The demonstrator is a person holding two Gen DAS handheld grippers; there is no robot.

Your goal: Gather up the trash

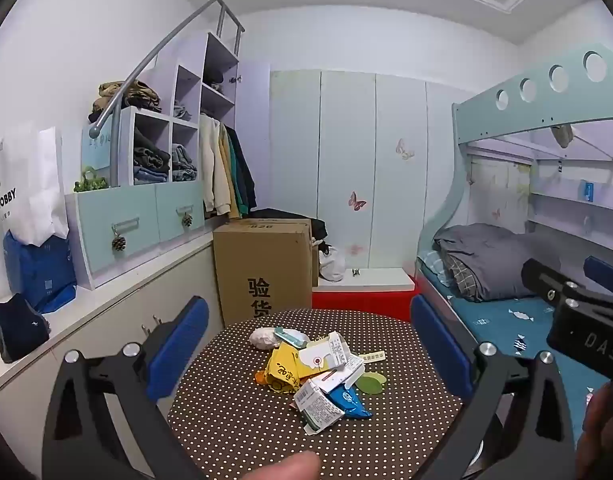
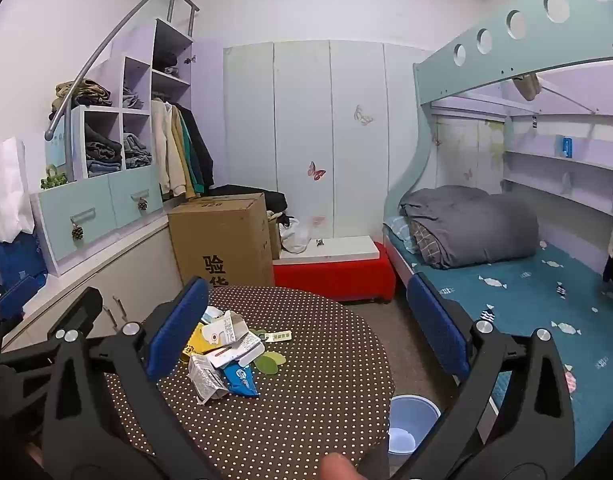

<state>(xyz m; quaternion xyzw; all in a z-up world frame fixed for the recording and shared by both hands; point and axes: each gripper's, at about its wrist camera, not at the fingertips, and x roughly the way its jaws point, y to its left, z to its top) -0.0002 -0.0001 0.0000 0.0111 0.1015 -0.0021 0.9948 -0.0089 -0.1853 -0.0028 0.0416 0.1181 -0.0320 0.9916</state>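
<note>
On the tabletop (image 1: 234, 420), brown with white dots, lies the trash (image 1: 320, 372): a loose heap of crumpled wrappers near its middle, touching and overlapping. From left to right in the heap: a grey-white wad, a yellow pack, white printed cartons, a blue pouch and a green leaf-shaped piece at the right edge. The left claw (image 1: 306, 340) is spread wide with nothing between its blue pads; the trash sits ahead of it. The right claw (image 2: 302, 320) is likewise wide apart and empty, with the trash beside its left pad. Only the right view shows a pale blue bin (image 2: 410, 424) on the floor just right of the tabletop. Only the left view shows the grey-white wad, and the other gripper body at the right.
</note>
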